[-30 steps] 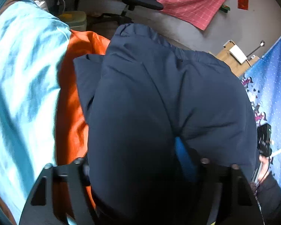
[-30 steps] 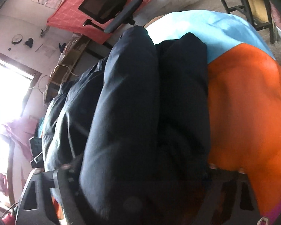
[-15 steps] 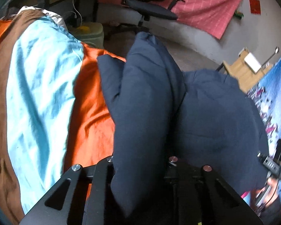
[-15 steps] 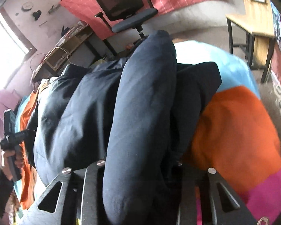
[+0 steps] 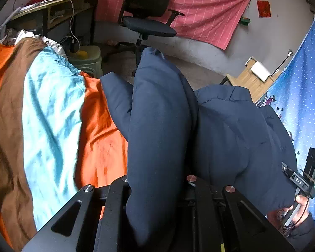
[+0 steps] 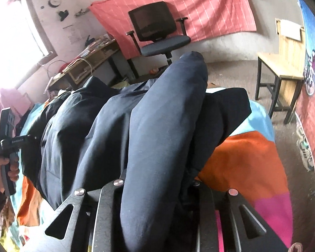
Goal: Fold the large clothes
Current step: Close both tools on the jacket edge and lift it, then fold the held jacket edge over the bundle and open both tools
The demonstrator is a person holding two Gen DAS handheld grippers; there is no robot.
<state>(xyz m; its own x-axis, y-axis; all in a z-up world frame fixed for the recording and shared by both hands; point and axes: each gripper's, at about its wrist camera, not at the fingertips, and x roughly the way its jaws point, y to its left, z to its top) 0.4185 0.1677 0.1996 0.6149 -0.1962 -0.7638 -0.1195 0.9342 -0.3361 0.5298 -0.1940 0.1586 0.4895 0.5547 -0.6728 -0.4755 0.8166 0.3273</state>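
Observation:
A large navy padded jacket (image 5: 231, 130) lies bunched on a bed with a striped satin cover (image 5: 52, 115). My left gripper (image 5: 157, 191) is shut on a thick fold of the jacket, which bulges up between its jaws. My right gripper (image 6: 157, 184) is shut on another thick fold of the same jacket (image 6: 163, 126), held above the cover (image 6: 247, 159). The fingertips of both are hidden by fabric. The right gripper's handle shows in the left wrist view (image 5: 304, 180), and the left one's in the right wrist view (image 6: 6, 138).
A black office chair (image 5: 147, 19) stands beyond the bed before a red checked cloth (image 5: 203, 10). A cluttered desk (image 5: 52, 6) is at the far left, a wooden table (image 6: 283, 63) at the right, and a blue hanging (image 5: 300, 96) by the bed.
Both grippers have lifted and pulled back with the jacket folds. The views tilted up, so more of the room and bed cover shows.

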